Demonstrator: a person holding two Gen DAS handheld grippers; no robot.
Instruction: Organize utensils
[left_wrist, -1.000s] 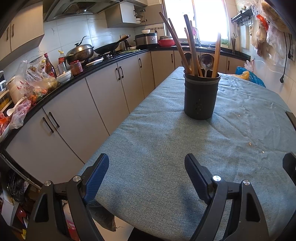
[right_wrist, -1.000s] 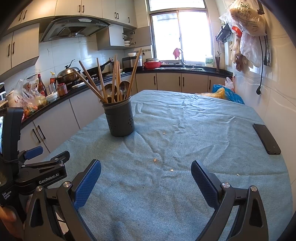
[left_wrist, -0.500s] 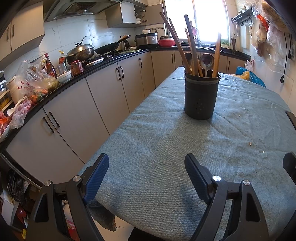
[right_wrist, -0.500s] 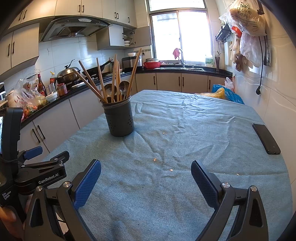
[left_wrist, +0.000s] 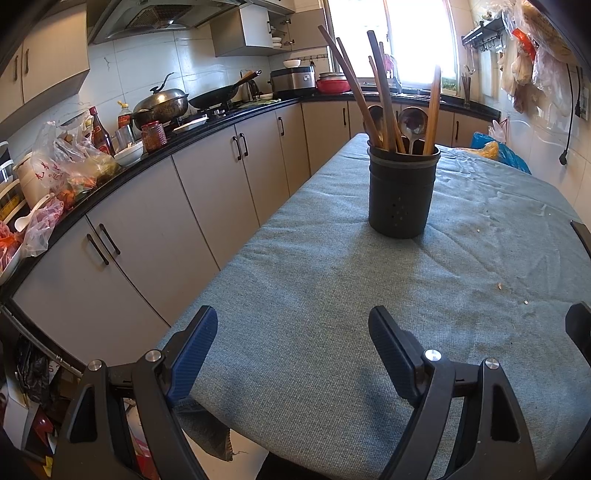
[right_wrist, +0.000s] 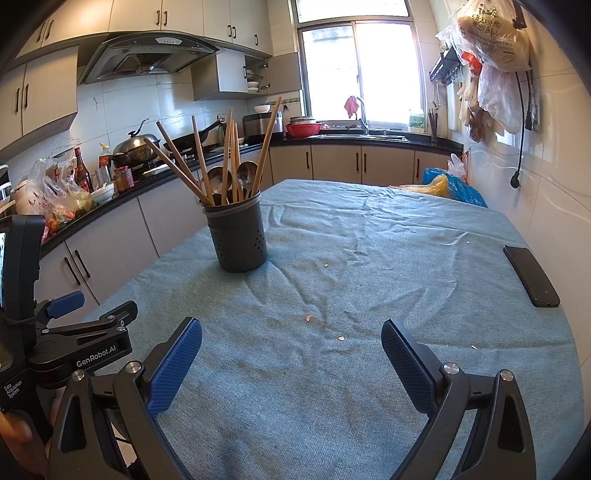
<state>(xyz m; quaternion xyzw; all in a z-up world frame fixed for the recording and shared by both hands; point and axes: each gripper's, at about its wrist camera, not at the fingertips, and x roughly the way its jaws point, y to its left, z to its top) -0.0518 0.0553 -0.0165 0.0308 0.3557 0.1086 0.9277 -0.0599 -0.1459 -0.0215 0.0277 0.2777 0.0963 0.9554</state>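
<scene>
Nothing has moved since the earlier frames. Left wrist view: the left gripper (left_wrist: 291, 349) hangs wide and empty over the cloth-covered table (left_wrist: 314, 295); the utensil holder (left_wrist: 402, 192) stands ahead. Right wrist view: the right gripper (right_wrist: 291, 354) gapes empty, with the utensil holder (right_wrist: 238, 236) ahead-left and a phone (right_wrist: 530, 275) at right.

Dark grey perforated plastic utensil holder (right_wrist: 239, 236) beyond the tongs; brown wooden chopsticks (right_wrist: 266, 142); blue-grey woven tablecloth (right_wrist: 332, 369) beneath; blue dimpled pads (right_wrist: 173, 369).
</scene>
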